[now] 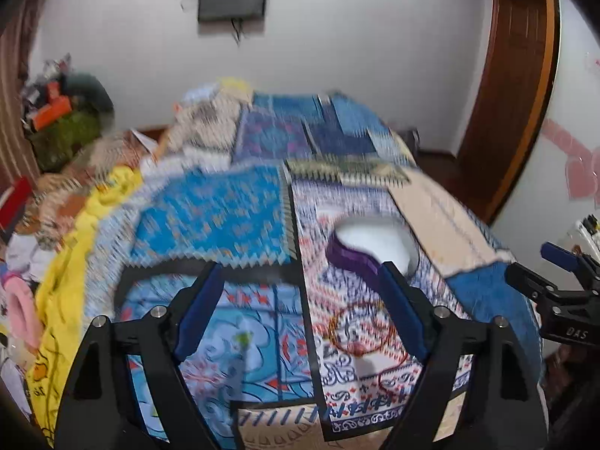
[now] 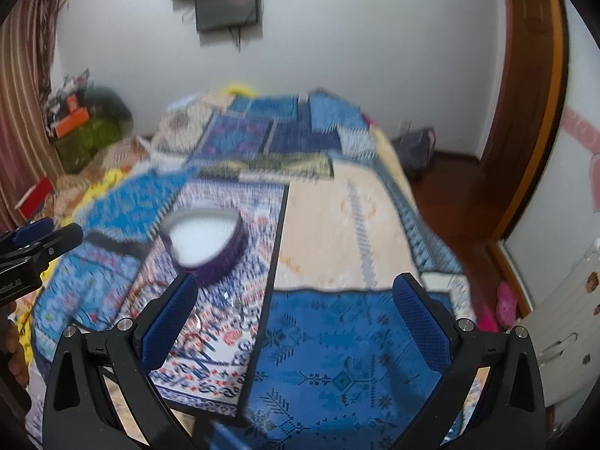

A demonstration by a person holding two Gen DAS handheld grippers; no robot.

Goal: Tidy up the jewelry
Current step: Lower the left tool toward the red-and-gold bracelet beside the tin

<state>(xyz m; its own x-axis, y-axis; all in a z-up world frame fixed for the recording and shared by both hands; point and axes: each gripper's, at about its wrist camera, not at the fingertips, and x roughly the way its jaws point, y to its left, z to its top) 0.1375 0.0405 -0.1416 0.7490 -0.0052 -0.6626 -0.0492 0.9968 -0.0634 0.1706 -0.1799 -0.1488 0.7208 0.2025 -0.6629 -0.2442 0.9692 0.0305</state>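
Jewelry here is a thin red-orange bangle (image 1: 360, 328) lying flat on the patterned patchwork bedspread (image 1: 210, 221), near the camera in the left wrist view. It is a plain ring, so it has no long axis and points no particular way. A second thin loop (image 1: 393, 369) overlaps its near right edge, too blurred to read. Just beyond the bangle sits a round purple box (image 1: 369, 249) with a white inside, its mouth facing up. The left gripper (image 1: 300, 303) hangs above the bedspread with its jaws wide apart and empty; the bangle lies below its right finger. The right gripper (image 2: 296, 318) is spread wide too, holding nothing, to the right of the box.
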